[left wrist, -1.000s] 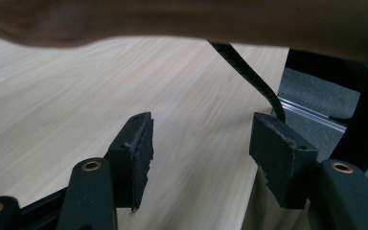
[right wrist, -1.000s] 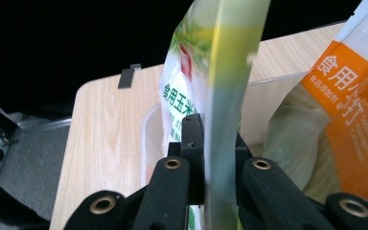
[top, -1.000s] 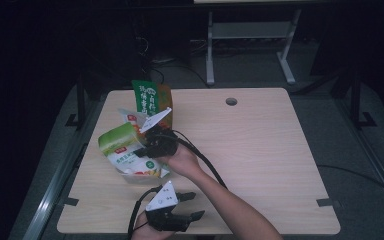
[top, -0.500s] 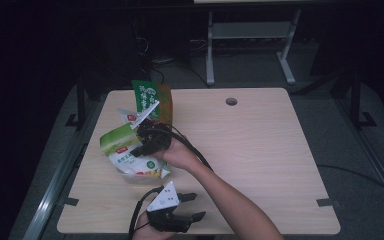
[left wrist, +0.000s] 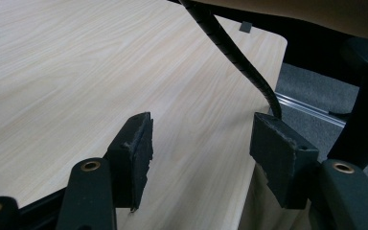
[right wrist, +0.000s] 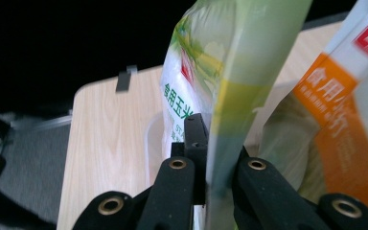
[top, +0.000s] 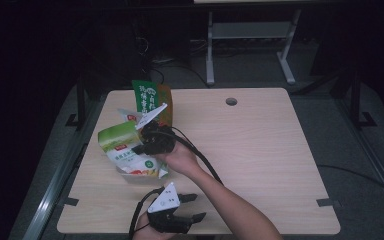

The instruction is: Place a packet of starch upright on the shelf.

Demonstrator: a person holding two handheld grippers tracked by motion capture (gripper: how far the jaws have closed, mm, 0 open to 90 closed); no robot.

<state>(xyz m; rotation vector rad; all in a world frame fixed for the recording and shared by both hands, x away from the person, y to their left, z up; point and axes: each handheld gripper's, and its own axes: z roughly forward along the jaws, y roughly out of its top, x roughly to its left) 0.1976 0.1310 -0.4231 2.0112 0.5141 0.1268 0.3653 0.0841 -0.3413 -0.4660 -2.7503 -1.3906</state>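
My right gripper (right wrist: 214,158) had just been closing and clenched the green packet (right wrist: 230,96). My left gripper (left wrist: 201,143) rested released by the table's (top: 260,150) near edge.

The high view looks forward and down from above the person's side, taking in the whole tabletop (top: 260,150) from some way off. The left gripper view sits low and very near the wood at the near edge, facing along the tabletop (left wrist: 76,72) toward a side edge. The right gripper view looks from close up past a green packet (right wrist: 230,72) near the left edge. All 3 views share the tabletop.
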